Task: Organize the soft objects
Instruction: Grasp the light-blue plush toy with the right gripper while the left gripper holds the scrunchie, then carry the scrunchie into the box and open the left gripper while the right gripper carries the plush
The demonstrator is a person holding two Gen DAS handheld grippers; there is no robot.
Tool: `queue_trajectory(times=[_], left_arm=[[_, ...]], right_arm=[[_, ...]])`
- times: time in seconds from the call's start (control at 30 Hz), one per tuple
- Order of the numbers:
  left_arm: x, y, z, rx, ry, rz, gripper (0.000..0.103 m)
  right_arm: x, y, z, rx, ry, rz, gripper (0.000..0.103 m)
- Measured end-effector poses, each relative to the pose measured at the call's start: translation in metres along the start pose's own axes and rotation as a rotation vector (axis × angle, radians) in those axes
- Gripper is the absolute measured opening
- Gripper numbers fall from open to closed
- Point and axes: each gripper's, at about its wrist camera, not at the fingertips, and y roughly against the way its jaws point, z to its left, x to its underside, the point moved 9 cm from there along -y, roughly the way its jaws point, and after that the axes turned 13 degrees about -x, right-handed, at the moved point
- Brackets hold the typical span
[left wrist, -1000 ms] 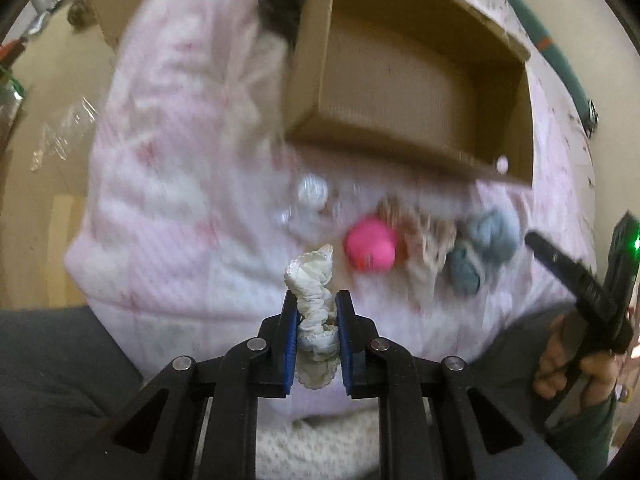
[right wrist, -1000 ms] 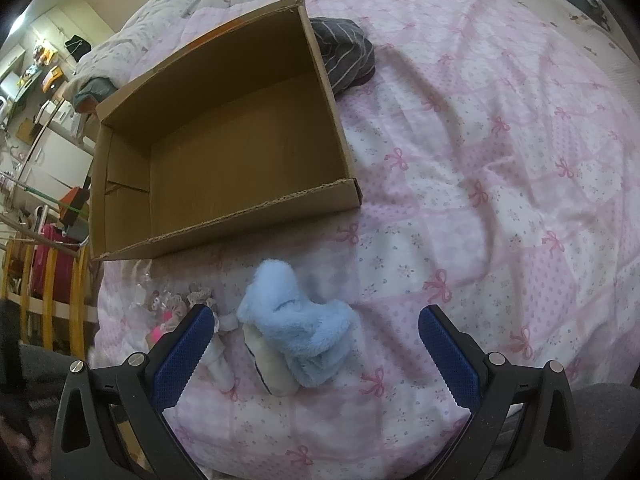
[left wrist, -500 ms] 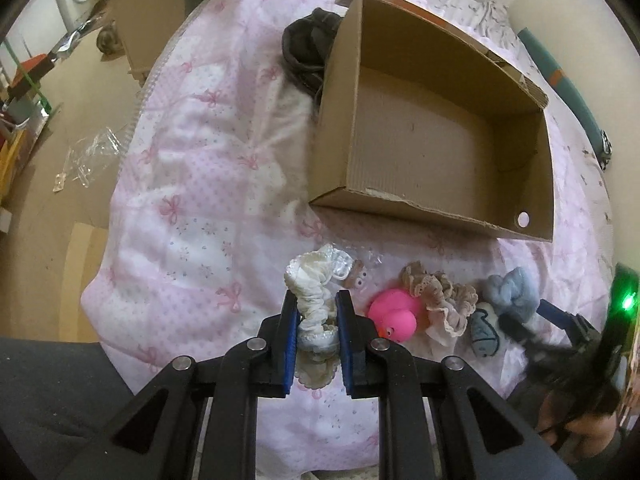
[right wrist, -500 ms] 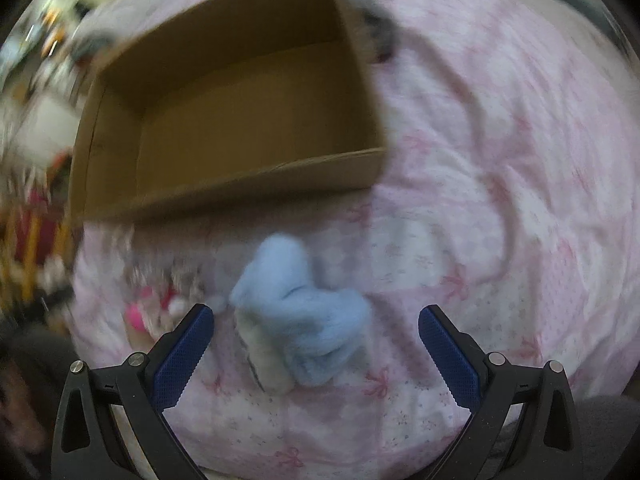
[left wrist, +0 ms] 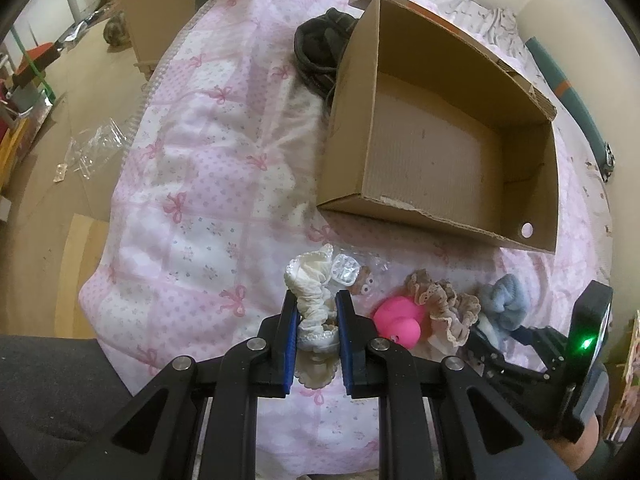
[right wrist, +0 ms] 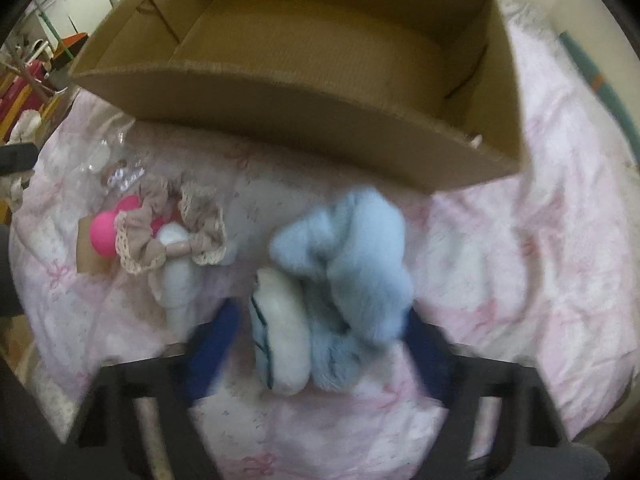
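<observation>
My left gripper (left wrist: 317,312) is shut on a cream lace scrunchie (left wrist: 311,285), held just above the pink quilt in front of the open cardboard box (left wrist: 440,152). Beside it lie a pink rubber toy (left wrist: 398,314), a beige lace scrunchie (left wrist: 444,300) and a light blue fluffy item (left wrist: 506,298). In the blurred right wrist view, my right gripper (right wrist: 320,320) has its blue pads either side of the light blue fluffy item (right wrist: 352,256) and a white padded piece (right wrist: 280,332), with a wide gap between the jaws. The box (right wrist: 300,120) lies just beyond.
A dark knitted garment (left wrist: 320,48) lies against the box's far left corner. A clear plastic wrapper (left wrist: 346,270) lies by the cream scrunchie. The bed's left edge drops to a floor with plastic scraps (left wrist: 92,152). A beige scrunchie (right wrist: 172,228) and the pink toy (right wrist: 106,232) lie left of the right gripper.
My right gripper moved forward and down, and its jaws narrowed around the light blue fluffy item. My left gripper, still holding the cream scrunchie, shifted slightly; the view pulled back from the box.
</observation>
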Motion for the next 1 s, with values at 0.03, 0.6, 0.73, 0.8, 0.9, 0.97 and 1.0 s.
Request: queue_trajectory(times=[0.03,0.6,0.73,0.8,0.9,0.97,1.0], left_arm=[[0.000,0.000,0.000,0.001,0.000,0.002,0.016],[0.000,0.007,-0.004,-0.023,-0.032,-0.047,0.016],[-0.002,0.009,-0.003,-0.053,-0.040,-0.073,0.016],[-0.002,0.011,-0.004,-0.063,-0.047,-0.091,0.016],[-0.005,0.020,-0.005,-0.076,-0.060,-0.134,0.016],[-0.006,0.026,-0.007,-0.082,-0.072,-0.159,0.016],[-0.008,0.030,-0.008,-0.083,-0.076,-0.168,0.016]], right_arm=[[-0.001,0.000,-0.002,-0.026,-0.021,-0.002,0.060],[-0.027,0.087,-0.009,-0.344,-0.174,-0.338,0.035],[-0.030,0.103,-0.003,-0.379,-0.144,-0.394,0.034],[-0.035,0.107,0.000,-0.405,-0.134,-0.416,0.034],[-0.035,0.110,0.007,-0.431,-0.123,-0.447,0.034],[-0.037,0.114,0.013,-0.452,-0.118,-0.471,0.034],[-0.038,0.118,0.014,-0.459,-0.115,-0.485,0.034]])
